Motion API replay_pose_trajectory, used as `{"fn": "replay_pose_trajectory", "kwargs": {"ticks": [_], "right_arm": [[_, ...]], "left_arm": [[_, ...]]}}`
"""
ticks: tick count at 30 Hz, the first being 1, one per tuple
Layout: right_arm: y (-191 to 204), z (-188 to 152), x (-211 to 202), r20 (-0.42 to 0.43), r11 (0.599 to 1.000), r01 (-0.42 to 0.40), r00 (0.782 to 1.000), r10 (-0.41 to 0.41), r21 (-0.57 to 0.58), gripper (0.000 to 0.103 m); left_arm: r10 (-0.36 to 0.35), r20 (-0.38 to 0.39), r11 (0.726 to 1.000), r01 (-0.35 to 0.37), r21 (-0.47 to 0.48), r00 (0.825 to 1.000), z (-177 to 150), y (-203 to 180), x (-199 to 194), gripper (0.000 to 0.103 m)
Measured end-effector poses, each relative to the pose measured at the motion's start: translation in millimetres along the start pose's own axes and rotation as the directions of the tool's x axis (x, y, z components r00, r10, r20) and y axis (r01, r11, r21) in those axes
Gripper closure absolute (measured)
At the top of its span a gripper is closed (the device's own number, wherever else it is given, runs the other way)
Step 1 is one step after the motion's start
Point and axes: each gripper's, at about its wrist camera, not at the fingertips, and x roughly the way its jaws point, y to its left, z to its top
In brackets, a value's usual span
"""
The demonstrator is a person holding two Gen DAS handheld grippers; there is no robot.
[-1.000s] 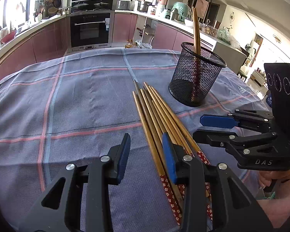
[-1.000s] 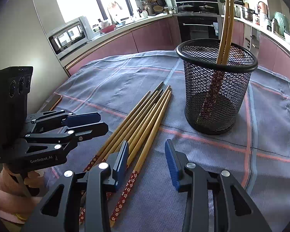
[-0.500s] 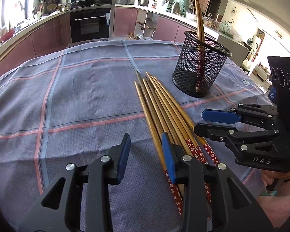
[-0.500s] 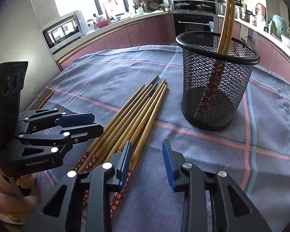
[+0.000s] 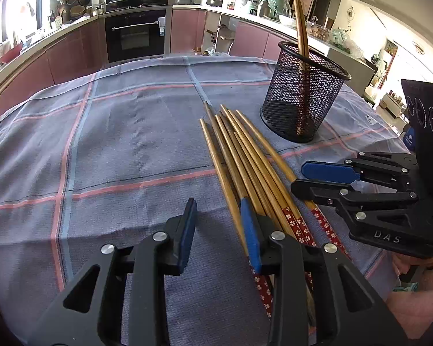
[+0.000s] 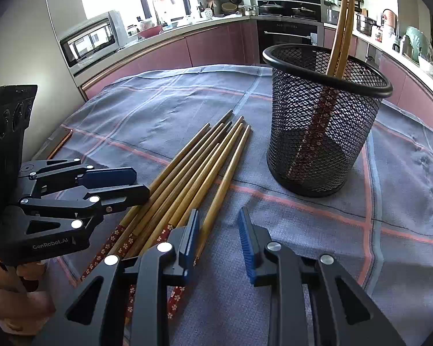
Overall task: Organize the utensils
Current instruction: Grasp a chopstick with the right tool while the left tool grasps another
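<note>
Several wooden chopsticks with red flowered ends (image 5: pixel 245 155) (image 6: pixel 193 173) lie in a bundle on the cloth. A black mesh cup (image 5: pixel 303 95) (image 6: pixel 320 118) stands upright beyond them with two chopsticks (image 6: pixel 339 34) leaning inside. My left gripper (image 5: pixel 219 227) is open and empty, low over the cloth, its right finger over the bundle's left side; it also shows in the right wrist view (image 6: pixel 130 184). My right gripper (image 6: pixel 219 236) is open and empty, its left finger over the rightmost chopsticks; it also shows in the left wrist view (image 5: pixel 300 177).
A grey-blue checked cloth (image 5: pixel 124 144) (image 6: pixel 404 190) covers the table. Kitchen counters, an oven (image 5: pixel 137 36) and a microwave (image 6: pixel 92 40) stand beyond the table's far edge. The table edge drops off at the right in the left wrist view.
Both grippers have pulled back a little toward the near ends of the chopsticks and sunk lower. Both stay open. The chopsticks and the cup have not moved.
</note>
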Motion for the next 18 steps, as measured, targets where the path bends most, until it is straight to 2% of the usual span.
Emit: {"fn": "replay_pose_trajectory", "kwargs": {"ticks": [13,15,18], "right_arm": [[1.6,10.0,9.3,0.001,1.0,0.026,1.0,-0.026,0.004,0.082],[1.7,11.9,11.2,0.003,1.0,0.029,1.0,-0.029,0.005,0.082],[-0.6,13.2,12.2,0.007,1.0,0.022,1.0,-0.023,0.018,0.083]], "left_arm": [[0.024,-0.018,1.0,-0.024,0.017,1.0,11.0,1.0,10.5,0.073],[0.03,-0.021,0.999,-0.03,0.017,0.999,13.9,0.6,13.2,0.075],[0.038,-0.022,0.999,-0.038,0.007,0.999,16.3,0.6,16.2,0.088]]}}
